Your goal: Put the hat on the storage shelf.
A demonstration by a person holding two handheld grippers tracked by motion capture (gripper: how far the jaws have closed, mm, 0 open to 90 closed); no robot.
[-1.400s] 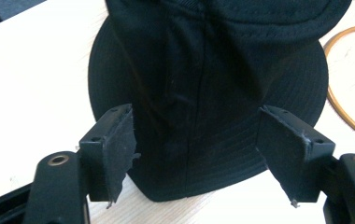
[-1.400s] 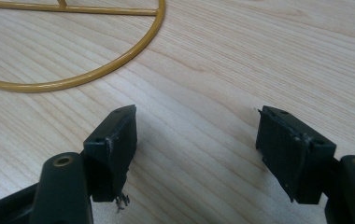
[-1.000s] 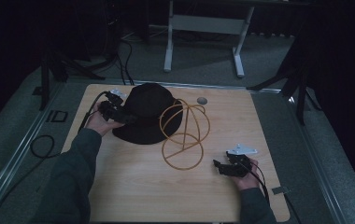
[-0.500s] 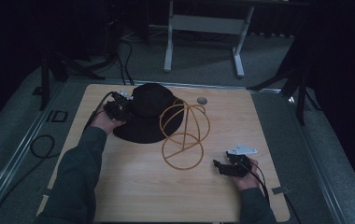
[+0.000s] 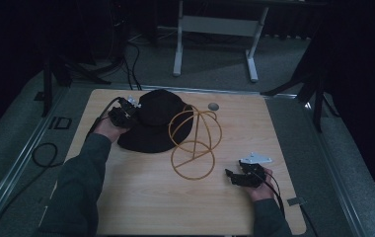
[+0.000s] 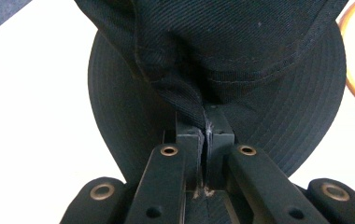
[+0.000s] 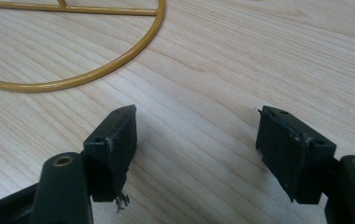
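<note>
One grasp done: left hand-held gripper (image 6: pixel 206 140), jaws just closed, pinches hat (image 5: pixel 158 121) crown fabric; hat not yet on wire stand (image 5: pixel 194 143). Right hand-held gripper (image 7: pixel 196 149) released, idle on desk (image 5: pixel 141 197).

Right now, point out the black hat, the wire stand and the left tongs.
black hat (image 5: pixel 158 111), high view, on the crown.
wire stand (image 5: pixel 192 171), high view, on the base ring.
left tongs (image 6: pixel 207 133), left gripper view, where the pads pinch the hat fabric.

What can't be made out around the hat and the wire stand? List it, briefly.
- High view: black hat is too dark to show the left claw pinching it.
- Left gripper view: hat top cut off by the upper edge.
- Right gripper view: gold wire stand cut off by the top edge.
- High view: small grey disc too small to identify.
</note>
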